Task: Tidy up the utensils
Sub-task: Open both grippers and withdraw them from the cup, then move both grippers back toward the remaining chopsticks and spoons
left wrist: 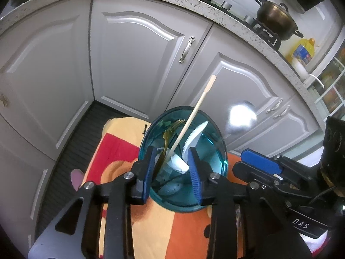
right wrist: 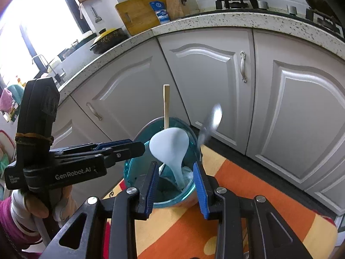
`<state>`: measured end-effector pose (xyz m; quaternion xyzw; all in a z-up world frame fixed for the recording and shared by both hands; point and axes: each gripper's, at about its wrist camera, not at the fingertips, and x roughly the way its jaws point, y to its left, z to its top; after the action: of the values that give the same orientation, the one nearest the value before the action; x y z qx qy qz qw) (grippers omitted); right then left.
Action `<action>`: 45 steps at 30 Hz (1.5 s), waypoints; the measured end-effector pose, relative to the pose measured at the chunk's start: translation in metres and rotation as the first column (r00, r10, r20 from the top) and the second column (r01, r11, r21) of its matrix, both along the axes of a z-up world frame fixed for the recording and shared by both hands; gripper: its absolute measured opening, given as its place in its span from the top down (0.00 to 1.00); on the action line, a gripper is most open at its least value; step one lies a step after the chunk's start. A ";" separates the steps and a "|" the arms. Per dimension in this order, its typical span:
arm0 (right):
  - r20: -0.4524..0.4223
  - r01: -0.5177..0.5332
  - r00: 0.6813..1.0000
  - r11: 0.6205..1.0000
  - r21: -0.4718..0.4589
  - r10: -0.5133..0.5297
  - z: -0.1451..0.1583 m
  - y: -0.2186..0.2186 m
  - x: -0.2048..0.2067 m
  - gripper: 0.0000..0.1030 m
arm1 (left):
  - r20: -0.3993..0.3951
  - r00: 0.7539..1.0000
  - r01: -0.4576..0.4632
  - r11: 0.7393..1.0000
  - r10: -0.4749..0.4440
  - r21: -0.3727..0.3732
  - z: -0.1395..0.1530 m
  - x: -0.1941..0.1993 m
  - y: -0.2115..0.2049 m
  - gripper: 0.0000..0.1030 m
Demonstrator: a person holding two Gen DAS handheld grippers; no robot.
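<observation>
A teal glass cup (left wrist: 183,161) stands on an orange and red cloth (left wrist: 120,157) in front of the grey cupboards, already holding most of the cutlery: a wooden stick (left wrist: 194,114) leaning out over the rim, a gold fork (left wrist: 167,136), a white plastic knife (left wrist: 194,138) and a pale blue spoon (right wrist: 170,149). The left gripper (left wrist: 172,168) hovers right over the mouth of the cup with its jaws spread and nothing between them. The right gripper (right wrist: 176,183) is also spread wide at the near rim, empty. A metal spoon (right wrist: 210,125) shows as a blur at the far edge of the cup; I cannot tell whether it is settling in or tipping out. The trouble I foresee is crowding: the cup is tall, narrow and top-heavy with long handles, so a finger catching the stick or nudging the rim could topple the whole lot onto the cloth. With both tools this close, they might also knock each other.
</observation>
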<state>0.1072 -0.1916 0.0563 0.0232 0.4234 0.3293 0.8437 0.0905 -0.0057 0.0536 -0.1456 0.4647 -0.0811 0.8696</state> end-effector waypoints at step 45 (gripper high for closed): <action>-0.144 0.247 0.956 0.967 -0.064 -0.254 -0.053 -0.138 -0.115 0.61 | -0.058 0.976 0.209 0.978 -0.208 0.020 -0.029 -0.099 -0.102 0.66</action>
<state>-0.0075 -0.3292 0.0036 0.0825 0.4870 0.2075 0.8444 -0.0085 -0.1077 0.0249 -0.0871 0.5026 -0.1618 0.8448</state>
